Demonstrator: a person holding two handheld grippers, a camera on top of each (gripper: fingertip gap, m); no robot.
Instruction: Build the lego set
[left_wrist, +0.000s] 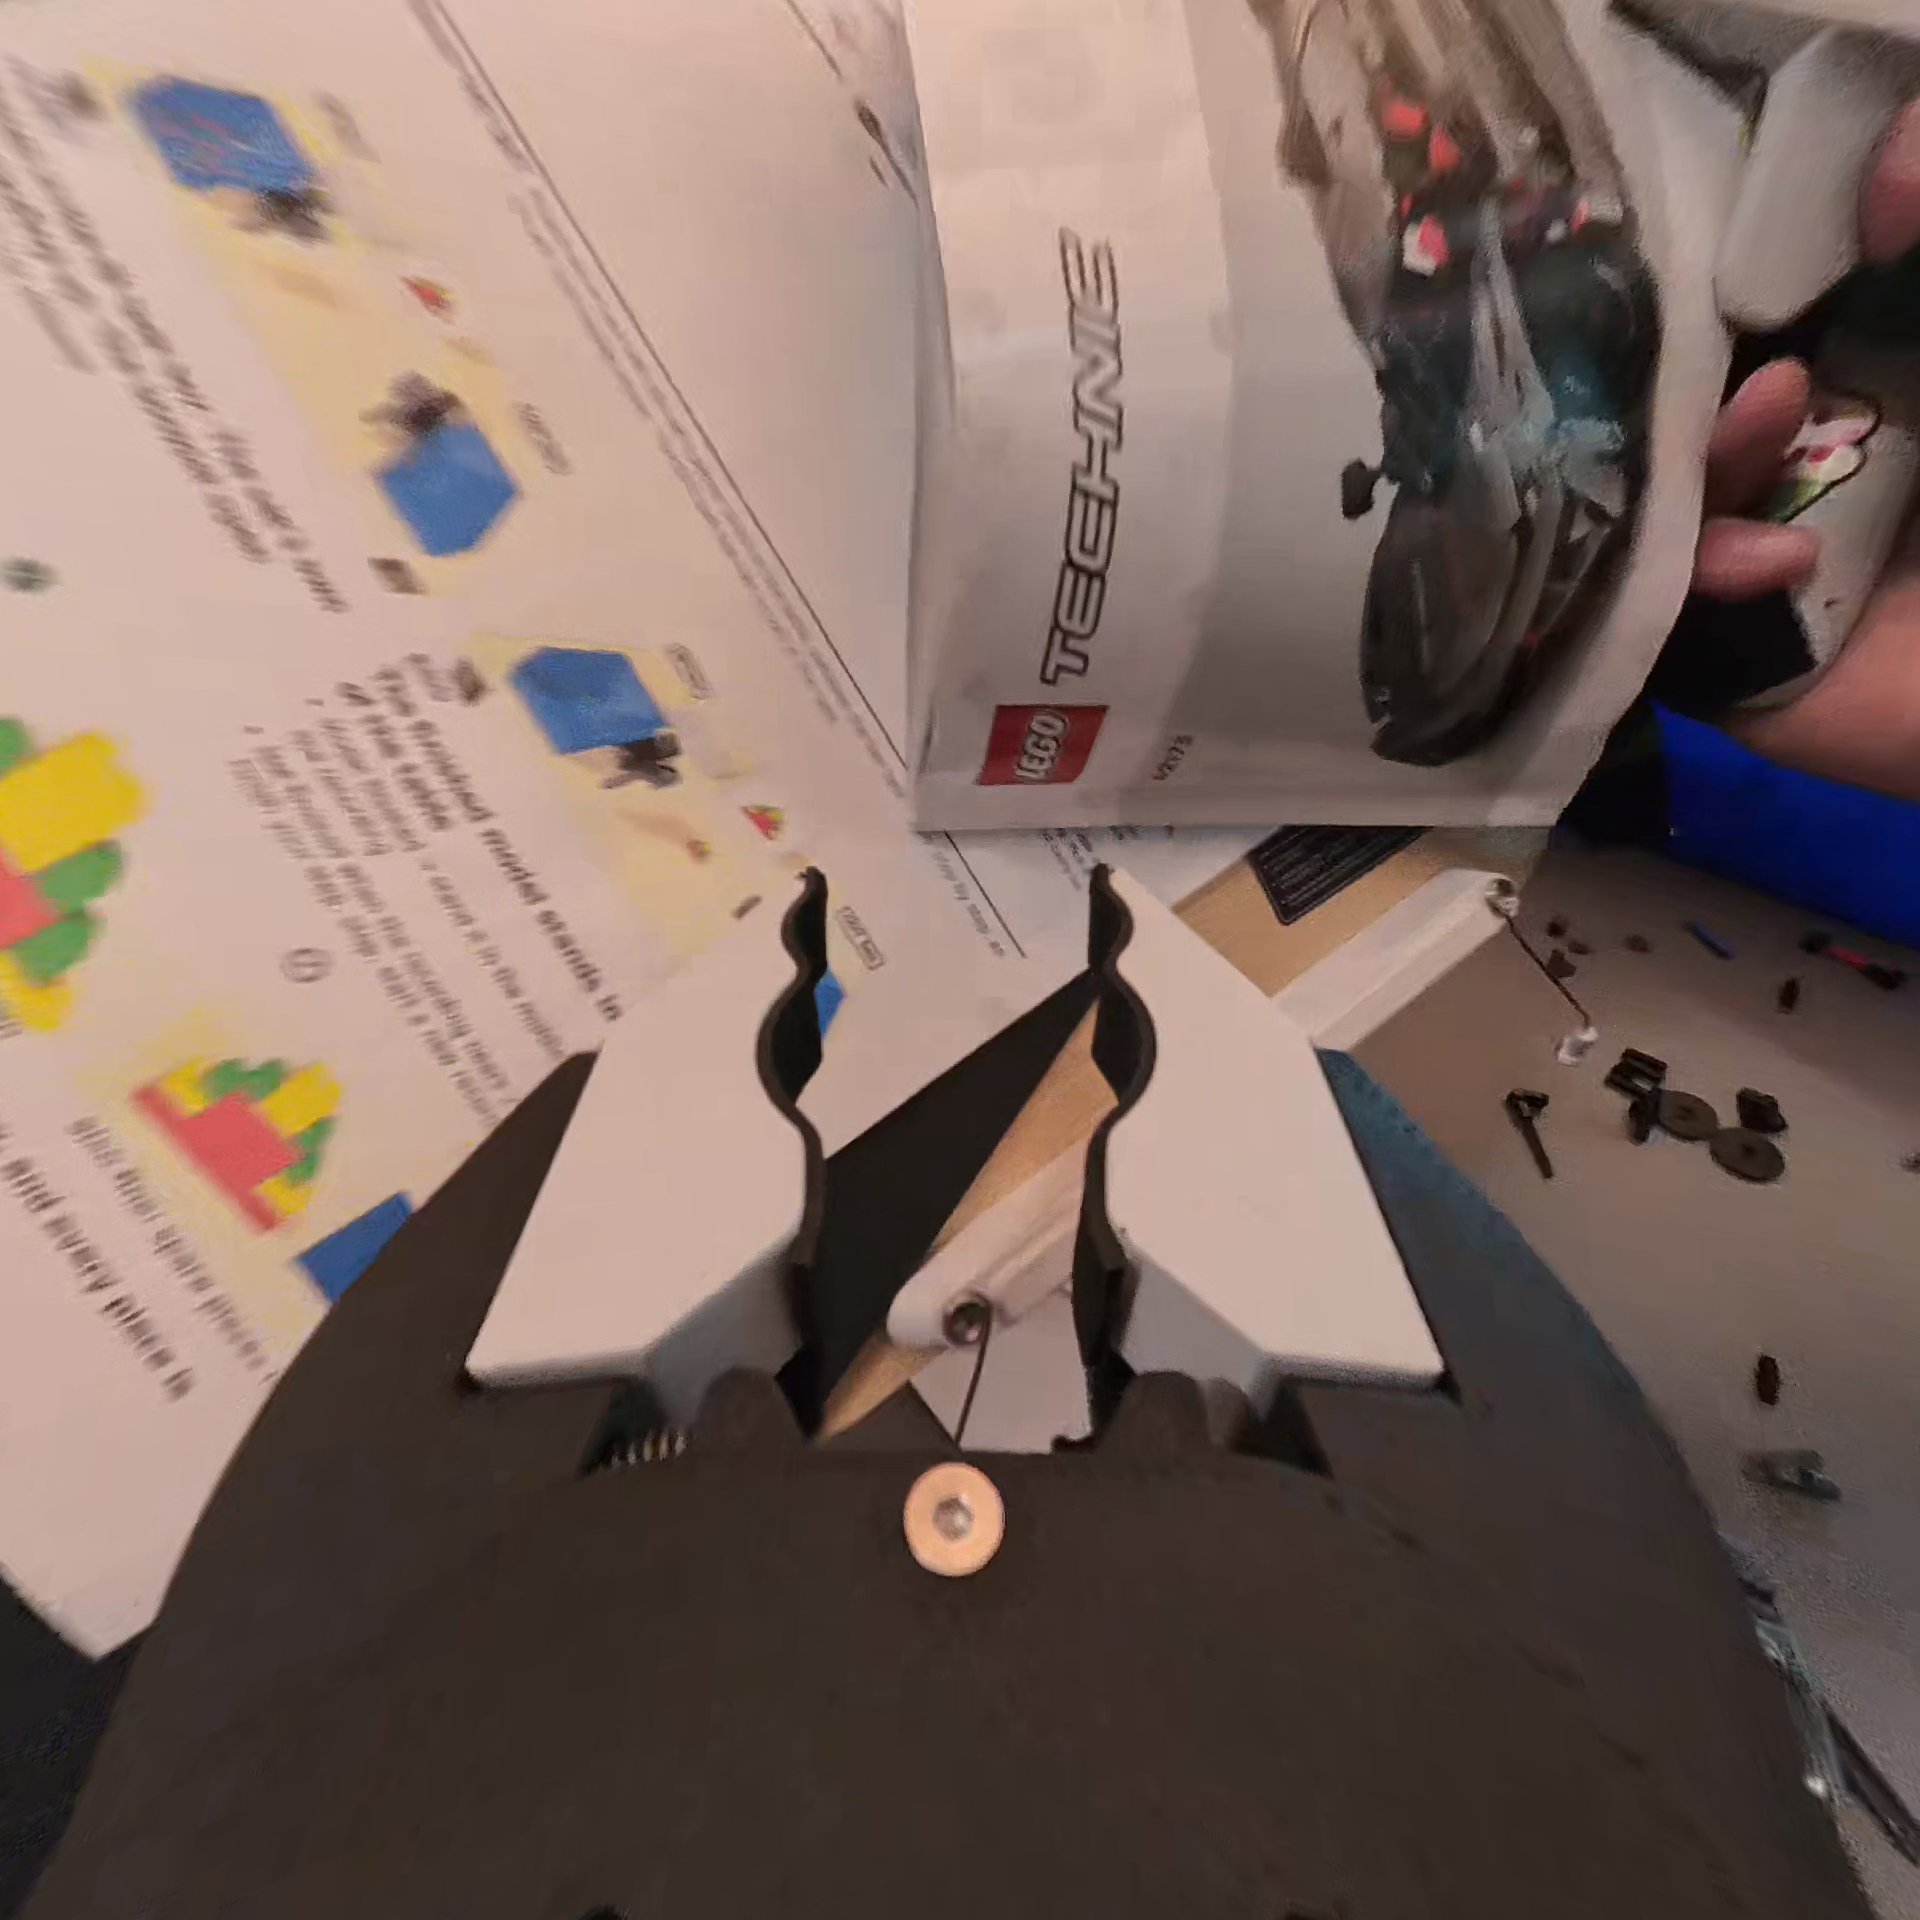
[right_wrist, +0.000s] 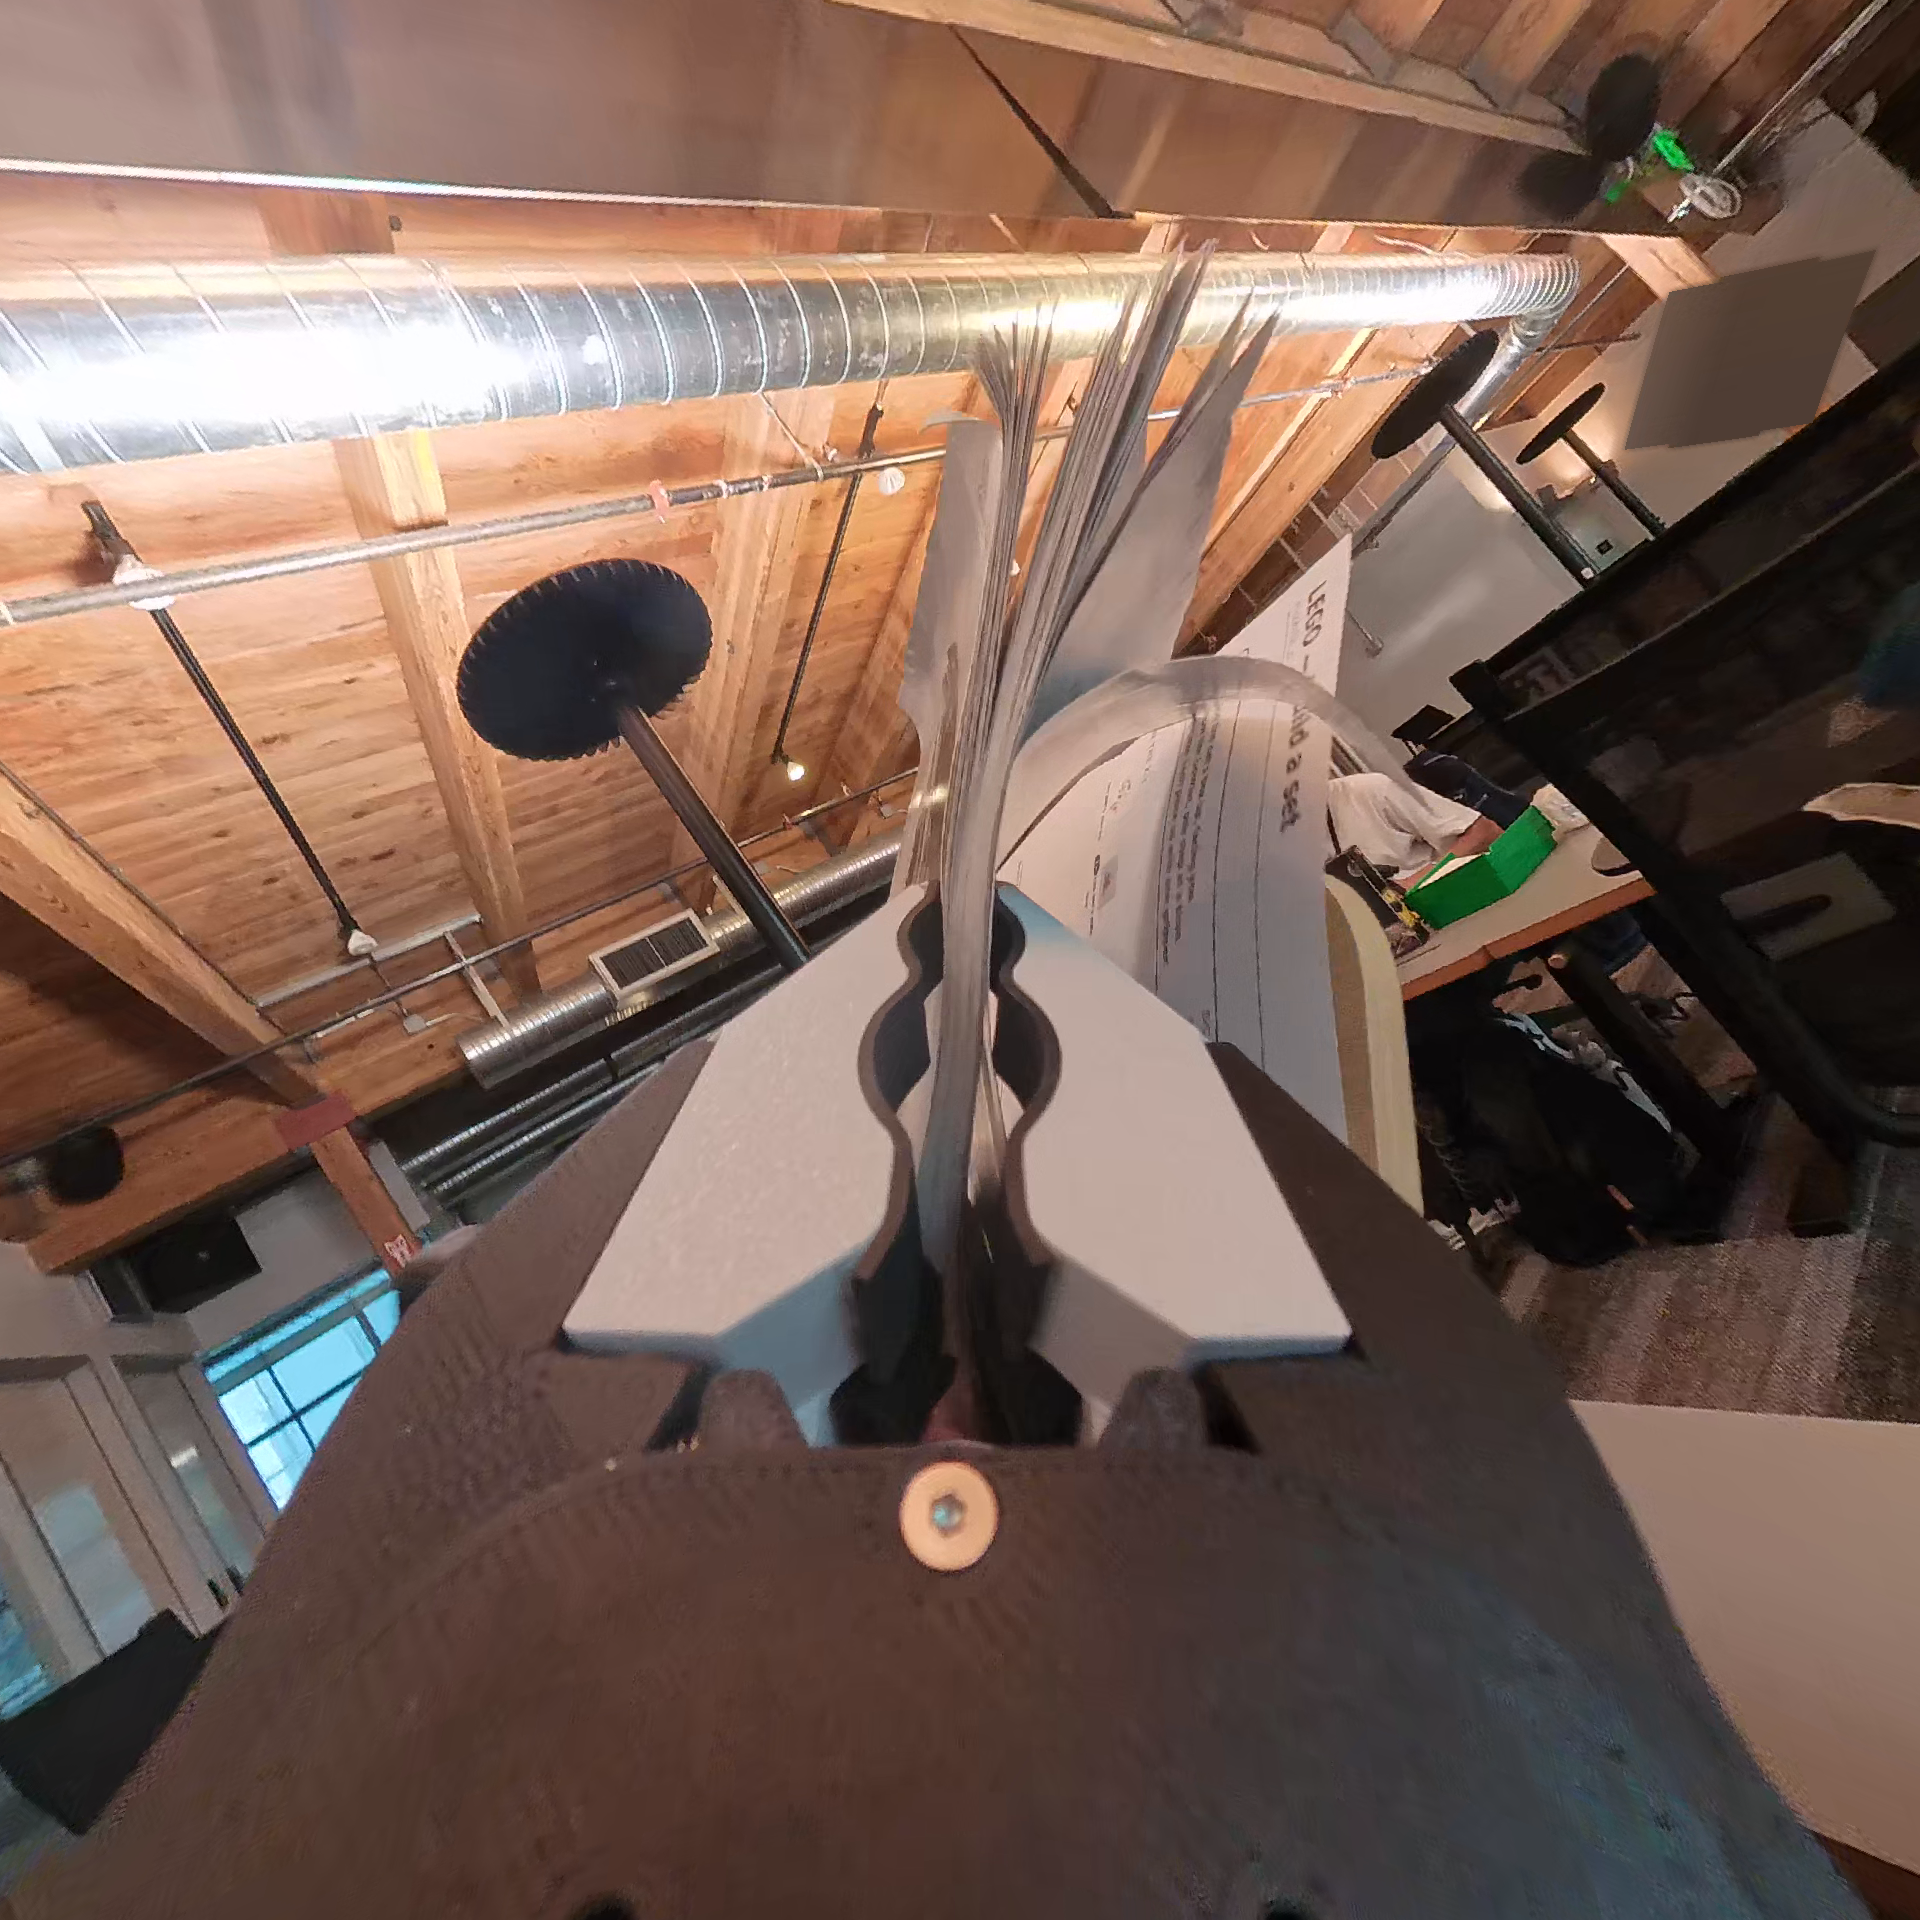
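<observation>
Right wrist view has my right gripper (right_wrist: 961, 997) clamped on the instruction booklet (right_wrist: 1029, 623), pages fanning toward 12 o'clock, edge-on to the camera. From the left wrist view, that booklet (left_wrist: 1278, 499) hangs at 1 o'clock past my left gripper (left_wrist: 951, 894), whose fingers stand apart and empty. Loose lego pieces (left_wrist: 1683, 1122) lie at 3 o'clock. I judge the left is nearer those pieces

A wooden plank ceiling (right_wrist: 312, 727) with beams fills the upper frame. A silver duct (right_wrist: 623, 343) crosses it horizontally. Windows (right_wrist: 301, 1382) sit lower left. A dark shelf unit (right_wrist: 1714, 675) stands at right.
</observation>
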